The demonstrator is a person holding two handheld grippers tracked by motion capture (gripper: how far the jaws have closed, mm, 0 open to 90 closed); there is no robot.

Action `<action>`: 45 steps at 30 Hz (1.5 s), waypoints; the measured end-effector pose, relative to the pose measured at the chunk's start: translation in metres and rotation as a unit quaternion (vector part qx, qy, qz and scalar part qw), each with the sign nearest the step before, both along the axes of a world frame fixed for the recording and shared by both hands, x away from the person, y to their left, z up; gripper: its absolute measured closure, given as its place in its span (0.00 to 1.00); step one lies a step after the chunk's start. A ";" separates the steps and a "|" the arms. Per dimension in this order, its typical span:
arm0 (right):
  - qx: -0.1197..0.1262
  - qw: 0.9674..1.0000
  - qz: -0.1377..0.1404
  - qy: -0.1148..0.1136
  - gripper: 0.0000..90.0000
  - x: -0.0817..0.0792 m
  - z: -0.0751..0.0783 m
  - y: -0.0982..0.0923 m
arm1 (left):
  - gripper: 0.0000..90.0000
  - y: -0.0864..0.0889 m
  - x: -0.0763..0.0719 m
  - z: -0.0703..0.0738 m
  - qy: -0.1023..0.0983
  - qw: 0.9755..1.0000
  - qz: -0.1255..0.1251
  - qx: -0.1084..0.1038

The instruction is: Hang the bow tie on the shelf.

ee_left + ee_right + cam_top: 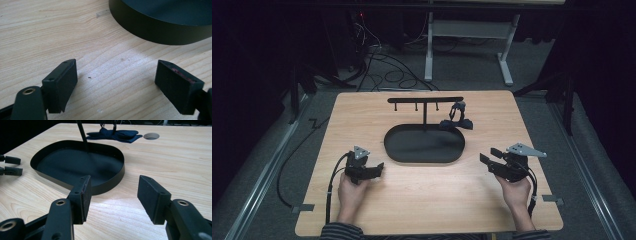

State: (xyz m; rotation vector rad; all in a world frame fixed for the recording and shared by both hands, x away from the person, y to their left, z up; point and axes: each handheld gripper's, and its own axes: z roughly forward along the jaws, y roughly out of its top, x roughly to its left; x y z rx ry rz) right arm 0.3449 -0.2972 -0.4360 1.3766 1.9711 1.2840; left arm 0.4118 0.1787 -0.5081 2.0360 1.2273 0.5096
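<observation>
Tray (424, 157), a black oval one with a low wall, lies at the middle of the wooden table (362, 110), between the two grippers and apart from both; a thin post rises from its far side and carries a crossbar (425, 100) with small pegs hanging under it. At the left of the high view, the left gripper (374, 169) rests low over the table in the person's left hand (349, 192), pointing toward the tray; in the left gripper view its jaws stand wide apart with bare wood between them, and the tray's wall (160, 32) curves just ahead. To the right of the post, a dark blue folded item (457, 123) sits on the table beside the tray's far right rim; its make cannot be told. Farther right, the right gripper (488, 155) is held in the right hand (514, 192), aimed at the tray; its jaws are spread wide and grip nothing.
</observation>
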 end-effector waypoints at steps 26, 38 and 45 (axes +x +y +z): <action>-0.028 0.999 0.002 0.038 0.52 0.015 -0.029 0.016 | 0.21 0.000 0.000 0.000 0.000 1.000 0.000 0.000; -0.045 0.998 -0.005 0.052 0.53 0.021 -0.042 0.018 | 0.21 0.000 0.000 0.000 0.000 1.000 0.000 0.000; -0.056 0.997 -0.010 0.059 0.53 0.023 -0.047 0.020 | 0.21 0.000 0.000 0.000 0.000 1.000 0.000 0.000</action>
